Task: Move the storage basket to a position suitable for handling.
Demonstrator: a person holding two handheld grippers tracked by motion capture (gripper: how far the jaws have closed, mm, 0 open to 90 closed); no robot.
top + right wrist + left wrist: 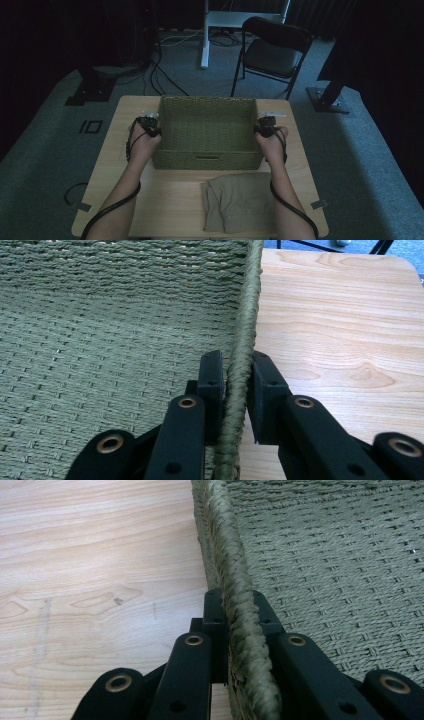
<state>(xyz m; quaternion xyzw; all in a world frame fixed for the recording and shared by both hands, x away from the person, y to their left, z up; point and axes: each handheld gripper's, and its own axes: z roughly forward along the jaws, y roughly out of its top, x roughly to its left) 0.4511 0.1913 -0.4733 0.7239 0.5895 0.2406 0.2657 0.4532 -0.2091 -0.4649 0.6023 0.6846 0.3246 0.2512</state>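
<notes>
A green woven basket [207, 159] stands on the wooden table, empty inside. My left gripper [150, 131] is shut on its left rim. In the left gripper view the braided rim [239, 595] runs between the two black jaws of that gripper [235, 611], which press on it from both sides. My right gripper [265, 130] is shut on the right rim. In the right gripper view that rim [245, 335] passes between the jaws of the gripper [237, 374], pinched by both pads. A folded tan cloth [239, 200] lies on the table in front of the basket, between my forearms.
The table [165, 205] is light wood with bare strips left and right of the basket. Beyond its far edge stand a black folding chair [274, 52] and a white stand post [205, 35] on grey carpet with cables.
</notes>
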